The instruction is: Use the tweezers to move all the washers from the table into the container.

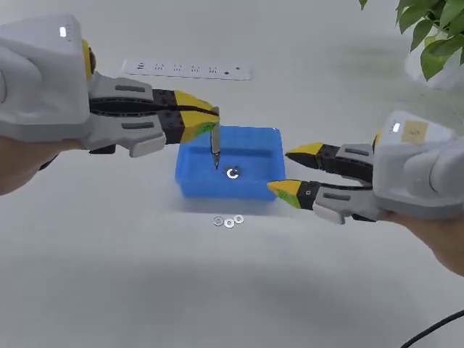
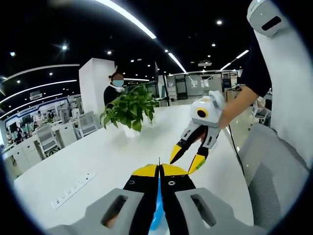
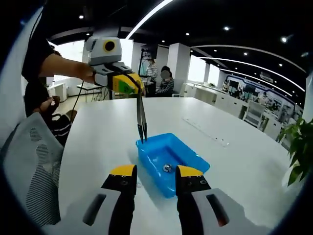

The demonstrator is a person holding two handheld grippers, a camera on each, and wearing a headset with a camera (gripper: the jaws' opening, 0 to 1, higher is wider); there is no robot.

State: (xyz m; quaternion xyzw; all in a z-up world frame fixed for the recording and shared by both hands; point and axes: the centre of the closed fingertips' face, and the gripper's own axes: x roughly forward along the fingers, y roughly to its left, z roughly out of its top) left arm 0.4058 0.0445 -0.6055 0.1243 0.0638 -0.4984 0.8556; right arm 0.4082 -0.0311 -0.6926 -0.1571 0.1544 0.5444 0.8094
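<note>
Your left gripper [image 1: 210, 119] clenched the tweezers [image 1: 215, 148] over the blue container [image 1: 261, 148], one washer [image 1: 233, 173] inside; three washers [image 1: 229, 222] lay at its 6 o'clock. Your right gripper [image 1: 279, 171] stood released.

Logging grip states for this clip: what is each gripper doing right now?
Left gripper: shut on the tweezers.
Right gripper: open, holding nothing.

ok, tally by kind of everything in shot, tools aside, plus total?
Blue container: 1
Washers: 4 (3 on the table, 1 in the container)
Tweezers: 1
Power strip: 1
Potted plant: 1
Total: 8
</note>
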